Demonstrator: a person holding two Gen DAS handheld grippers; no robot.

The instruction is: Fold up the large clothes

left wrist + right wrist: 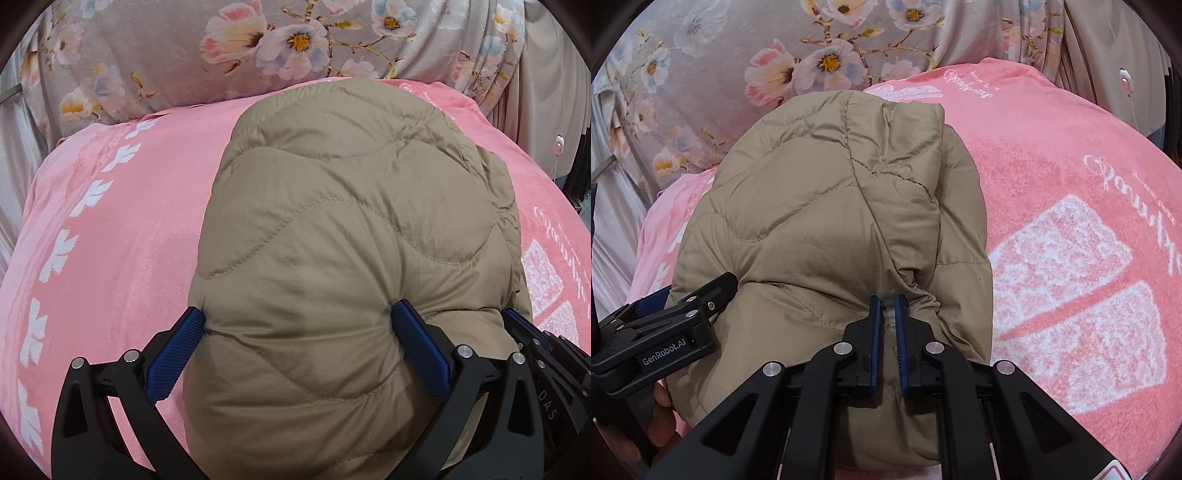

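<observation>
A tan quilted jacket lies folded into a thick bundle on a pink blanket. It also shows in the right wrist view. My left gripper is wide open, its blue pads pressing against both sides of the bundle's near end. My right gripper is shut on a pinch of jacket fabric at the bundle's near right edge. In the left wrist view the right gripper shows at the bundle's right side. In the right wrist view the left gripper shows at the left.
The pink blanket with white prints covers the bed. A grey floral cover is bunched behind the jacket. A pleated curtain and a white cord switch are at the far right.
</observation>
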